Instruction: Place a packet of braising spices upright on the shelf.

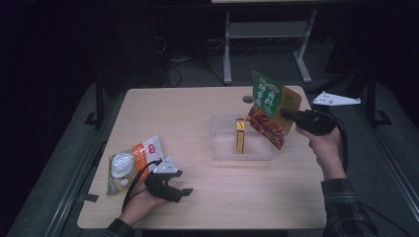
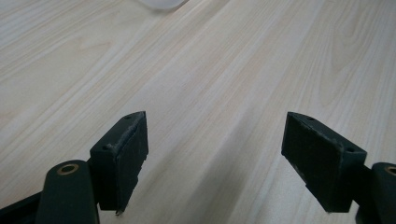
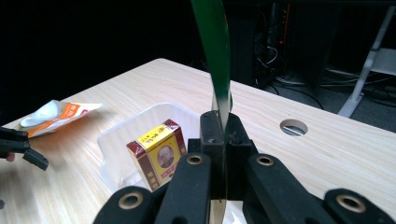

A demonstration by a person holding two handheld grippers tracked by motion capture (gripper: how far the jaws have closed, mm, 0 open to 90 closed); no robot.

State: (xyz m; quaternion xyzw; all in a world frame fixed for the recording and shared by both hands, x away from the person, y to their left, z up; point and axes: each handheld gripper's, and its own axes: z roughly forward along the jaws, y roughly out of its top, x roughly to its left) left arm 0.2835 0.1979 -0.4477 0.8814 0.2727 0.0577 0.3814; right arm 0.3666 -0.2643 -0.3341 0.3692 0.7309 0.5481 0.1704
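Packing half done: yellow-and-maroon cardboard box (image 1: 240,136) sits in the clear plastic tub (image 1: 219,148); right gripper (image 1: 289,115) clamps the green-and-red snack pouch (image 1: 267,108) above its right edge; left gripper (image 1: 184,191), jaws apart, rests empty near the table's (image 1: 197,103) front-left corner beside the orange-and-white packet (image 1: 131,163).

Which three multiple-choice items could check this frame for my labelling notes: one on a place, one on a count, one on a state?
1. Where is the yellow box?
A. inside the clear tub
B. on the bare table
C. in the left gripper

2. How many packets are on the table or held?
A. one
B. two
C. four

3. How is the right gripper?
A. open
B. shut on the green packet
C. shut on nothing

Answers: 1 A, the box stands in the tub; 2 B, the green packet and the orange-white packet; 3 B, jaws pinch its edge.
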